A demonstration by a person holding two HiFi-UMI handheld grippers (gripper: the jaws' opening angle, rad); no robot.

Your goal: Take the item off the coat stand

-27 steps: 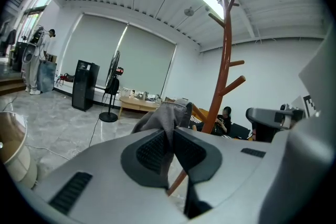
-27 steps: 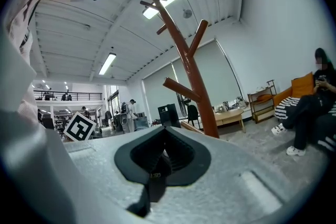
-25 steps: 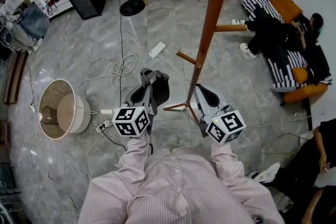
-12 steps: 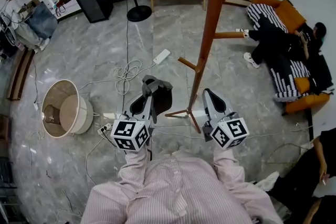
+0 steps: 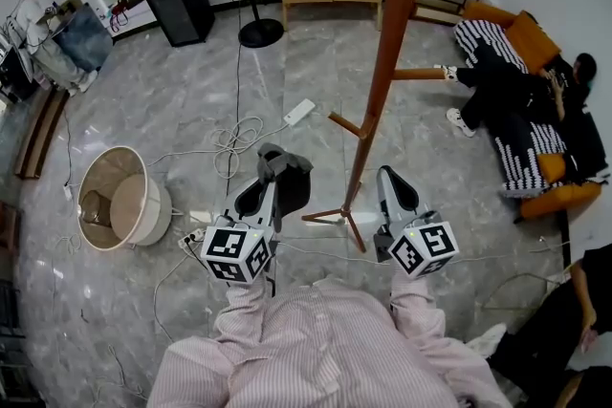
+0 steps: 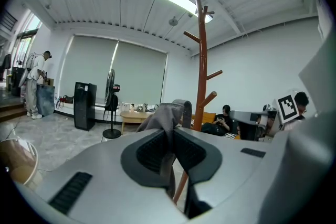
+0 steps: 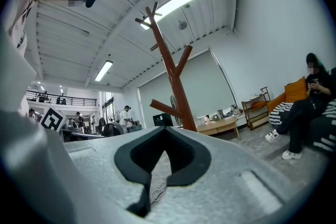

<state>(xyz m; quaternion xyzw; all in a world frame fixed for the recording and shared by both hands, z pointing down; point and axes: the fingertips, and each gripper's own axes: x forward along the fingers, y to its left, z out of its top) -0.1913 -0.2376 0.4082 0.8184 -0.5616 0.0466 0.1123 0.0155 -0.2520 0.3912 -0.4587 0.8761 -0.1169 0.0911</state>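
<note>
Pinches a dark grey cloth [image 5: 292, 184] in the left tongs [image 5: 272, 175] at lower centre of the frame, just left of the coat stand [image 5: 381, 72], with right tongs [image 5: 390, 177] pressed together, empty.

No readable text, label or number anywhere (only coded square markers [image 5: 235, 253], no lettering)

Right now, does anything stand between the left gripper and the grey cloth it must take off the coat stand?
Nothing visible. The left gripper pinches the grey cloth between its jaws, and in the head view the cloth hangs apart from the coat stand.
</note>
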